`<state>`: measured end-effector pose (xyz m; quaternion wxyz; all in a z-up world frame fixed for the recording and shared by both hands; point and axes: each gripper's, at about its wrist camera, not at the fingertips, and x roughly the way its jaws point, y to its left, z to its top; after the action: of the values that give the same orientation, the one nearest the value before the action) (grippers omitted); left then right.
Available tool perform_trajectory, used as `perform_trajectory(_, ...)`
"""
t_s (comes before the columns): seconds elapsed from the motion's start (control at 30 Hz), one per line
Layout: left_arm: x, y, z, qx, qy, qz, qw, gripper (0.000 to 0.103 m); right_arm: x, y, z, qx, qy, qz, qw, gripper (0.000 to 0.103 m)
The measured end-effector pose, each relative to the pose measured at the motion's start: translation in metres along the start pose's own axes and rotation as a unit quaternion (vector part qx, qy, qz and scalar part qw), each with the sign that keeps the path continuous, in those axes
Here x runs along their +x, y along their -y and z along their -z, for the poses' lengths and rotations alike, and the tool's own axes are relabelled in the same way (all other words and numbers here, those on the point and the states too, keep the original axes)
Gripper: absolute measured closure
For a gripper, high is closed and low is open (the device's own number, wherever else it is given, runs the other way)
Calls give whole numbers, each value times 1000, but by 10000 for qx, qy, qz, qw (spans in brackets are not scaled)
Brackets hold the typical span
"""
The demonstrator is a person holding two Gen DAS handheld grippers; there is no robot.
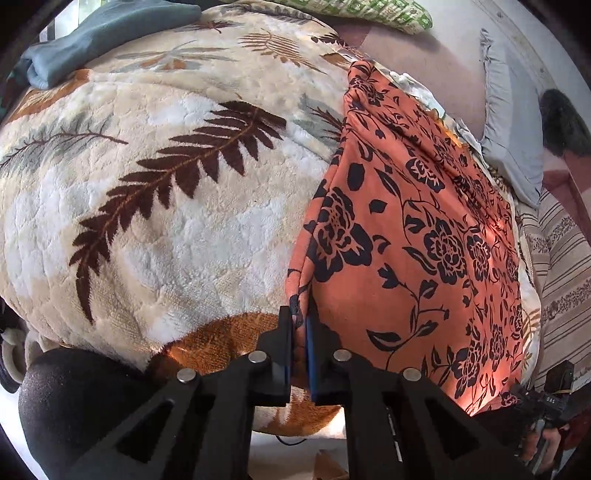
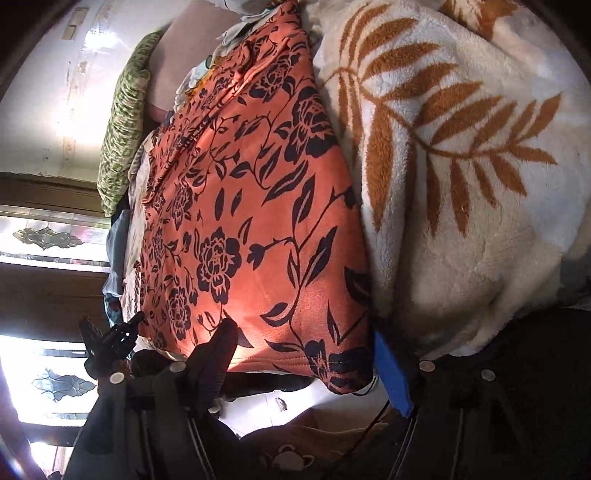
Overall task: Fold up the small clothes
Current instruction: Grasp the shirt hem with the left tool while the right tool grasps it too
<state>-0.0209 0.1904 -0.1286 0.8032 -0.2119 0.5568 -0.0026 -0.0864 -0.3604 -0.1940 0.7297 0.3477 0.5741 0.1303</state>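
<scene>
An orange cloth with a black flower print (image 1: 417, 236) lies spread on a fleece blanket with leaf patterns (image 1: 155, 177). My left gripper (image 1: 300, 325) is shut on the cloth's near left corner, the fabric pinched between its pads. In the right wrist view the same cloth (image 2: 251, 221) lies between the wide-apart fingers of my right gripper (image 2: 303, 350), which is open over the cloth's near hem. Its blue pad (image 2: 391, 369) sits at the cloth's right edge. The other gripper (image 2: 110, 339) shows small at the left.
A blue-grey folded cloth (image 1: 99, 37) lies at the far left of the blanket. A green patterned pillow (image 1: 369, 11) and a grey frilled pillow (image 1: 513, 122) lie at the far side. A striped fabric (image 1: 561, 266) is at the right. The blanket's near edge drops to the floor.
</scene>
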Motion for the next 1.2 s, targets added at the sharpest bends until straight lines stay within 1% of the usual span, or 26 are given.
perform_trajectory(0.03,-3,0,0,-46,9,47,10000,97,4,2,0,65,-127,-17,9999,80)
perform_trajectory(0.07,-8,0,0,-105,42,107,9999,97,7,4,2,119,-203,0,9997,87)
perform_trajectory(0.13,-29,6,-1,-87,278,263,9992,97,6,5,5,94,-227,110,9996,92)
perform_trajectory(0.2,-52,16,-2,131,589,385,9974,97,-7,4,6,156,-15,-37,9999,93)
perform_trajectory(0.23,-56,18,-3,165,661,377,9970,96,-16,1,6,136,87,-147,9998,93)
perform_trajectory(0.3,-47,14,-5,100,546,336,9979,95,-27,-5,4,43,189,-178,9997,93)
perform_trajectory(0.33,-36,10,-5,30,435,268,9987,95,-27,-4,2,46,174,-154,9997,89)
perform_trajectory(0.37,-24,6,-4,-33,302,157,9994,95,-23,-1,1,74,108,-190,9997,89)
perform_trajectory(0.4,-14,4,-1,1,186,-25,9998,94,-18,3,-1,145,31,-267,9995,89)
perform_trajectory(0.43,-6,3,3,60,133,-261,9996,93,-14,6,-1,245,2,-293,9993,86)
perform_trajectory(0.47,-2,3,6,97,109,-402,9991,83,-11,9,-1,319,16,-301,9990,83)
perform_trajectory(0.5,1,3,8,130,67,-427,9990,62,-10,11,-1,378,41,-337,9987,75)
perform_trajectory(0.53,4,4,10,160,3,-321,9994,50,-9,13,-1,437,83,-387,9983,55)
perform_trajectory(0.57,5,6,11,201,-8,-180,9996,36,-10,15,0,476,141,-435,9978,44)
perform_trajectory(0.6,4,9,11,256,51,-194,9995,35,-11,15,0,485,227,-512,9973,40)
perform_trajectory(0.63,4,11,12,333,130,-289,9989,39,-12,15,0,491,281,-537,9970,40)
perform_trajectory(0.67,6,12,11,399,98,-345,9986,84,-13,15,0,485,314,-542,9969,42)
perform_trajectory(0.7,8,11,10,399,-28,-305,9987,96,-13,13,0,429,346,-544,9970,65)
perform_trajectory(0.73,4,8,9,274,22,-167,9995,96,-15,11,0,401,383,-511,9972,94)
perform_trajectory(0.77,0,6,8,198,67,-37,9998,96,-18,11,0,430,433,-509,9968,94)
perform_trajectory(0.83,-13,3,5,67,190,151,9997,96,-27,8,1,439,589,-634,9953,95)
perform_trajectory(0.9,-30,5,0,-56,330,574,9978,96,-36,6,1,490,727,-863,9924,95)
perform_trajectory(1.03,-63,16,-17,-28,704,1045,9920,96,-56,-1,-6,575,1034,-1729,9778,95)
perform_trajectory(1.1,-73,21,-30,-111,812,1199,9894,96,-65,-8,-13,565,1188,-2063,9696,95)
perform_trajectory(1.17,-79,25,-46,-195,890,1403,9859,96,-70,-11,-24,612,1307,-2295,9626,95)
perform_trajectory(1.2,-80,28,-56,-204,919,1440,9851,96,-73,-12,-29,644,1364,-2417,9586,95)
